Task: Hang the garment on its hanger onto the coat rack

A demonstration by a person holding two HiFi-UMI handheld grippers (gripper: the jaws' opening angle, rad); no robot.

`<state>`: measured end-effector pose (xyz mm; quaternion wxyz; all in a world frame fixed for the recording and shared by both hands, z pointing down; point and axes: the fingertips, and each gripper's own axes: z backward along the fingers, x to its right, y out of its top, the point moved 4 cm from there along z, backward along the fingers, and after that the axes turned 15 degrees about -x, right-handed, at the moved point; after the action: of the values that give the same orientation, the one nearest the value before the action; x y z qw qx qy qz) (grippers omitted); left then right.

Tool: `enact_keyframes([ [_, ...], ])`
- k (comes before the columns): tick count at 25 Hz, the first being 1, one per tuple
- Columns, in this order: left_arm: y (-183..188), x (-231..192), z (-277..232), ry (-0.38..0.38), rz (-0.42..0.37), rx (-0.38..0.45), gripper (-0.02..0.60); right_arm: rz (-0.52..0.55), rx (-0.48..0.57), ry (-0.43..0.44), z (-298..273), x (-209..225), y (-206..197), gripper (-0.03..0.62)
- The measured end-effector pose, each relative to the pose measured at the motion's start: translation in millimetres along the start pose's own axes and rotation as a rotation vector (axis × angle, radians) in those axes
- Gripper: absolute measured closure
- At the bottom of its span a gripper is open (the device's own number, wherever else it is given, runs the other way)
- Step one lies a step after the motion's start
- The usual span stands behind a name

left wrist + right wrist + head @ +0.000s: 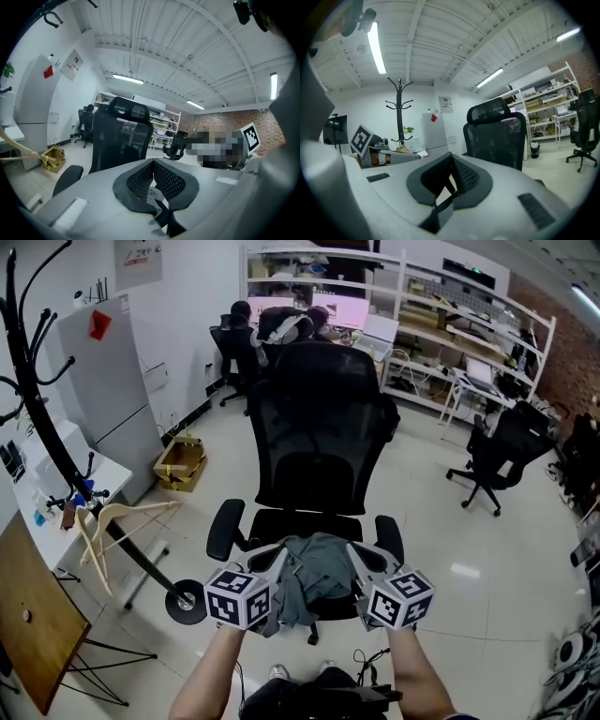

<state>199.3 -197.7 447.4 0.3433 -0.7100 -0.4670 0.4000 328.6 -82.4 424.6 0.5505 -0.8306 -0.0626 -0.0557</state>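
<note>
A grey-green garment (314,579) lies crumpled on the seat of a black mesh office chair (319,427). A bare wooden hanger (117,521) hangs low on the black coat rack (37,399) at the left; the rack (399,112) also shows in the right gripper view. My left gripper (278,557) sits at the garment's left edge and my right gripper (359,554) at its right edge. Both point up and forward toward the chair back. The left gripper (152,176) is shut, pads together, nothing between them. The right gripper (451,171) also looks shut and empty.
A white cabinet (108,381) and a cardboard box (181,462) stand behind the rack. A white table (56,484) and a wooden board (33,615) are at the left. Another office chair (497,456) and shelving (450,324) are at the back right.
</note>
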Motion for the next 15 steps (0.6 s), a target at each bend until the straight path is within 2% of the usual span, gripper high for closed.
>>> enact_keyframes([
  [6,-6,-12,-20,0.065,0.058,-0.020,0.581,0.045,-0.048,0.070,-21,16,2,0.586],
  [10,-5,-15,-30,0.081,0.086,-0.015,0.581,0.041,-0.068,0.092,-29,27,1,0.586],
  [15,-24,-36,-37,0.130,0.115,-0.076,0.581,0.026,-0.103,0.120,-44,24,-9,0.586],
])
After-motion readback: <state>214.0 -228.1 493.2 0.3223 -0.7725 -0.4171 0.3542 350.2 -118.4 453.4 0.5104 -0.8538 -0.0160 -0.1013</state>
